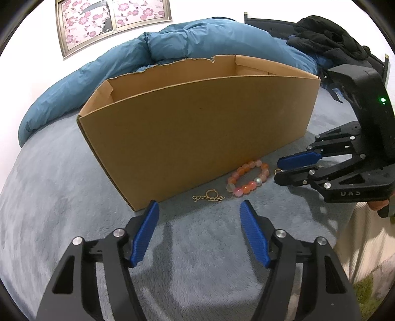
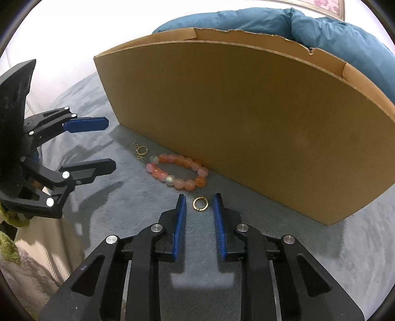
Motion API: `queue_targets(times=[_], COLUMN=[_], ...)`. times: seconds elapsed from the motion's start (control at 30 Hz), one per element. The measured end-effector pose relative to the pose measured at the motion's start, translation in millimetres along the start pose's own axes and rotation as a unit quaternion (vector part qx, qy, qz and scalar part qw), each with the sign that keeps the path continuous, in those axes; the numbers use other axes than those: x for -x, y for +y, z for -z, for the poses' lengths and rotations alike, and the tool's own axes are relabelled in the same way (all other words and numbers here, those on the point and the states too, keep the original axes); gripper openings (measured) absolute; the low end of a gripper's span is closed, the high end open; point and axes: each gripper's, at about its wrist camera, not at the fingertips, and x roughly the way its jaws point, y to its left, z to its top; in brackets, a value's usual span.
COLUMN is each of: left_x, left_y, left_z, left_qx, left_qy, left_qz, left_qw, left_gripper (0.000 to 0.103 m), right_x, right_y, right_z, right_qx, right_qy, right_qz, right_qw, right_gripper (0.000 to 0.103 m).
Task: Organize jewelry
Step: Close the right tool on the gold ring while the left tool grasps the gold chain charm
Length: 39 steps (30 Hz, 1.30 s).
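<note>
An orange and pink beaded bracelet (image 1: 248, 181) (image 2: 177, 174) lies on the grey blanket against the front wall of a tall open cardboard box (image 1: 197, 128) (image 2: 246, 123). A thin gold chain with a ring clasp (image 1: 209, 197) (image 2: 140, 150) lies just left of it. My left gripper (image 1: 198, 205) (image 2: 111, 143) stands open and empty, its tips just short of the chain. A small gold ring (image 2: 200, 203) lies flat on the blanket. My right gripper (image 2: 200, 196) (image 1: 277, 170) has its blue pads on either side of the ring, narrowly apart and not touching it.
A rumpled blue duvet (image 1: 172, 47) lies behind the box, and black clothing (image 1: 325, 37) is heaped at the back right. A floral framed picture (image 1: 103, 22) hangs on the wall. The grey blanket (image 1: 49, 185) ends at the bed's edge over cream fabric (image 1: 370, 247).
</note>
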Motion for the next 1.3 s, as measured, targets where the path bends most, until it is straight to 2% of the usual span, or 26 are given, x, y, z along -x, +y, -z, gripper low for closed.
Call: queue_targets(times=[0.2,0.6,0.8,1.07,1.17,1.3], left_x=[-6,-18,-31,-41,-41,-40], left_y=[0,5,7,5,3,1], left_z=[0,-5,-7,-10,-11,-11], left_qx=[-0.005,-0.001,-0.003,-0.009,-0.013,-0.021], left_qy=[0.003,0.007,0.024,0.035,0.038,0.044], left_qz=[0.01,0.025,0.031,0.039,0.037,0.037], left_qw=[0.9999,0.9997,0.9992,0.9986,0.9985,0.9982], left_gripper=[0.057,0.055,0.044,0.043,0.037,0.023], right_x=[-4,10,12,12,12,13], right_y=[-4,-11,-11,-16,-17,-20], right_z=[2,14,18,18,18,13], right_qx=[-0.002,-0.035,-0.047,-0.048,-0.048,-0.047], right_qy=[0.0,0.01,0.011,0.012,0.012,0.013], right_qz=[-0.002,0.006,0.007,0.005,0.005,0.004], right_qw=[1.0,0.999,0.999,0.999,0.999,0.999], right_gripper=[0.01,0.01,0.01,0.01,0.01,0.01])
